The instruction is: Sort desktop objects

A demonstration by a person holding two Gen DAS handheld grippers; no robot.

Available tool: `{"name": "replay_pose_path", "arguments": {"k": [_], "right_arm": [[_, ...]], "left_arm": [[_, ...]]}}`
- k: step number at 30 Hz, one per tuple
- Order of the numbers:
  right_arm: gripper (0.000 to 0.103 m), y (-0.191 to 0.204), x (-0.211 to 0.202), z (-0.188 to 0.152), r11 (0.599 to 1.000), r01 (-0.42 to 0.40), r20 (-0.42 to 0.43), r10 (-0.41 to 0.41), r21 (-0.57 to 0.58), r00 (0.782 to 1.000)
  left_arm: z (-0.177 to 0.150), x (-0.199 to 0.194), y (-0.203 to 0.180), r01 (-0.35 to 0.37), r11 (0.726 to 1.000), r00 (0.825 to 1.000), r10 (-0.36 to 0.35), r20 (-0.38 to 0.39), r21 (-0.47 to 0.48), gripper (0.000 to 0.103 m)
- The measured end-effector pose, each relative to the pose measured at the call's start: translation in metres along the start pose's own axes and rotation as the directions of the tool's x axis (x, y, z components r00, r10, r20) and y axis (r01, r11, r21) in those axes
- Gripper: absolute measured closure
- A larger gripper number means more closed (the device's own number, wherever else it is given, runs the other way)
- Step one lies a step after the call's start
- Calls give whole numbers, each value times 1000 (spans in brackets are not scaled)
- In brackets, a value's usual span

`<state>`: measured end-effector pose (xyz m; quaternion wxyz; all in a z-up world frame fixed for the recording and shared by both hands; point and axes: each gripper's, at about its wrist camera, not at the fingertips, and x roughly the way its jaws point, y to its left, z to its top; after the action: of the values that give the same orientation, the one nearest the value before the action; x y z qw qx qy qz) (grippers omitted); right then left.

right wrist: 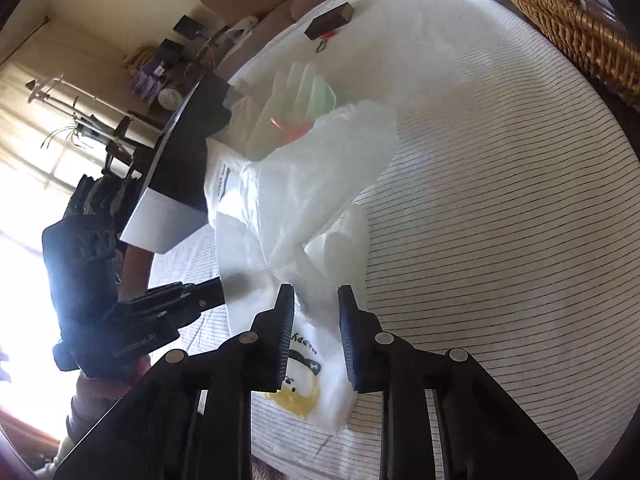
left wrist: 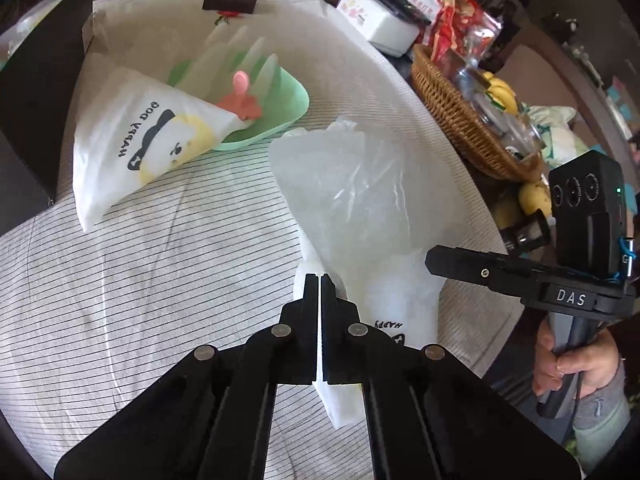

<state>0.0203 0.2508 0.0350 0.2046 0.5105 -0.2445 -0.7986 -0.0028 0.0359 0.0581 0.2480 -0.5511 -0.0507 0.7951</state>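
1. Bag [left wrist: 360,200] is sitting mid-table on the striped cloth [left wrist: 140,280], and the left gripper [left wrist: 320,284] is pinching it: fingers pressed together with a thin white edge of plastic running right between them.
2. Right gripper [right wrist: 316,292] is doing the opposite. Its fingers are standing apart, straddling the bunched neck of that same bag without clamping anything, as far as I can tell.
3. Bag itself is puffing up past the fingertips, translucent, with a cartoon dog print showing near the bottom end in the right view.
4. Going outward, a second bag [left wrist: 140,148] with the same dog print is lying flat, its corner resting in a green tray [left wrist: 288,100]. A pink clip-looking thing [left wrist: 242,98] is sitting in that tray too; can't say exactly what it is.
5. Further back, a dark box [left wrist: 230,2] is sitting on the white cloth, and a wicker basket [left wrist: 448,104] full of jars and bananas is hugging the table's right edge.
6. Progress-wise, I'd guess we're early. Nothing looks properly sorted: both bags are loose, one half in the tray, one being handled, and the box isn't grouped with anything. Probably the held bag needs folding or placing, then the rest.
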Motion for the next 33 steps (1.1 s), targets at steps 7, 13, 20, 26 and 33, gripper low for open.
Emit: {"name": "replay_pose_path", "arguments": {"k": [7,13,20,26,33], "right_arm": [[39,-21,-3,-3,994,55,0,-55,96,998],[35,-12,13,-27,994,-17,-97,28,110,995],[81,-9,22,-36,993,-33,-120,46,112,992],[94,-9,13,-35,983,-118,-85,131,142,988],[95,24,-44,-32,964,-257,7,257,70,966]], "left_arm": [[-13,-12,9,-58,998,998,59,7,-16,81],[-41,3,-12,27,1000,998,-26,-60,6,57],[-60,17,-27,27,999,997,-25,-71,30,72],[-58,11,-13,129,990,989,-132,-63,-63,98],[-47,-72,-21,249,968,965,-245,88,-27,99]]}}
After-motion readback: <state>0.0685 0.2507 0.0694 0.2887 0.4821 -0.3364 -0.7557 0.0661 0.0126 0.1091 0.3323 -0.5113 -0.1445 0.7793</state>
